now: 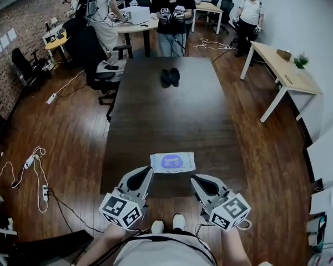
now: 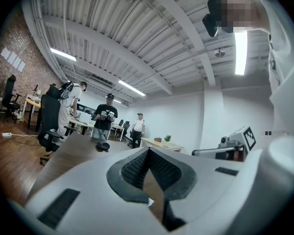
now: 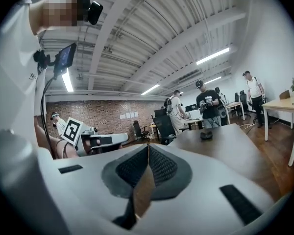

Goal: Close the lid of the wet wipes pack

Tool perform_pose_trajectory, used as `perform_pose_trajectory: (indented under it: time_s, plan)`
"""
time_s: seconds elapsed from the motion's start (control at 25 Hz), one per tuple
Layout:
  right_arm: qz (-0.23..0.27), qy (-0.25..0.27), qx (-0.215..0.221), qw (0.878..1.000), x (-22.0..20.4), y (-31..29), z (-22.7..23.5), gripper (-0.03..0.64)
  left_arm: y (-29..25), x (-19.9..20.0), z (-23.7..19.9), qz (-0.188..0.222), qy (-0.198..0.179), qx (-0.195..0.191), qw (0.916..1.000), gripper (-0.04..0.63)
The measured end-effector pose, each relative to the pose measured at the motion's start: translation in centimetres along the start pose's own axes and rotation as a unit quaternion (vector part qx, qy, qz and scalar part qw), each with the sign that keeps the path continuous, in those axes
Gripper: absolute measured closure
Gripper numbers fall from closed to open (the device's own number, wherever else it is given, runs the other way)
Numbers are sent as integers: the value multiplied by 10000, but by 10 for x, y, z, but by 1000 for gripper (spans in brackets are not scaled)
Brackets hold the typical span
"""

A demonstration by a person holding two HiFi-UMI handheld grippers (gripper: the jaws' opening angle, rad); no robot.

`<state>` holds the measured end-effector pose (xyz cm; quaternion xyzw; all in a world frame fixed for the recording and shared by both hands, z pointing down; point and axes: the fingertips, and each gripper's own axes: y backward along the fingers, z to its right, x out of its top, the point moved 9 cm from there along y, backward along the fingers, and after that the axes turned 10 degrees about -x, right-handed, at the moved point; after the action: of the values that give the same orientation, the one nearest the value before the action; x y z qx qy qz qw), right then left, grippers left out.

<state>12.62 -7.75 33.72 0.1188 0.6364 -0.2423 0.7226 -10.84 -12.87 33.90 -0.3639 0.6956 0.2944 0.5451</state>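
Observation:
The wet wipes pack (image 1: 172, 162) is white with a blue oval label and lies flat on the dark table (image 1: 155, 121), close to its near edge. The label lies flat on top of the pack. Both grippers hang in the air on my side of that edge, level and pointing away from me. My left gripper (image 1: 146, 173) (image 2: 148, 152) is shut with its pads meeting and nothing between them. My right gripper (image 1: 197, 180) (image 3: 148, 147) is likewise shut and empty. Neither touches the pack, which is hidden in both gripper views.
A small black object (image 1: 170, 76) lies at the table's far end. A person (image 1: 172, 15) stands beyond it, with others further back. A black office chair (image 1: 100, 65) stands at the left, cables (image 1: 36, 170) cross the floor, and a white desk (image 1: 286, 73) is at the right.

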Motion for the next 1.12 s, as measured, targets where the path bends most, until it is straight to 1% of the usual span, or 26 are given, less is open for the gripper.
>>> perform_pose_trajectory:
  time_s: [0.16,0.32,0.44,0.64,0.8,0.88,1.0,1.12]
  plan:
    - [168,37,-36,9998,8,13,-9,604,6,14,10,99,-94,21,9999,594]
    - [235,39,-14,9997,12,14,-17,604,15,12,9,233,-118,10,9997,594]
    - [209,97,20,9997,14,16,-25,604,22,13,13,202,-75,-15,9998,594]
    - [187,148,-90,9997,9,21,-48,604,39,6,16,63,15,-145,9999,594]
    - [246,80,-346,9991,2,35,-72,604,54,-2,20,30,12,-419,9991,594]
    - [279,36,-385,9989,0,45,-82,604,57,-4,23,40,-18,-503,9987,594]
    - [282,65,-340,9990,-3,65,-96,604,65,-4,37,65,-46,-495,9987,594]
    - [340,92,-272,9990,-6,89,-105,604,79,-3,61,105,-78,-425,9990,594]
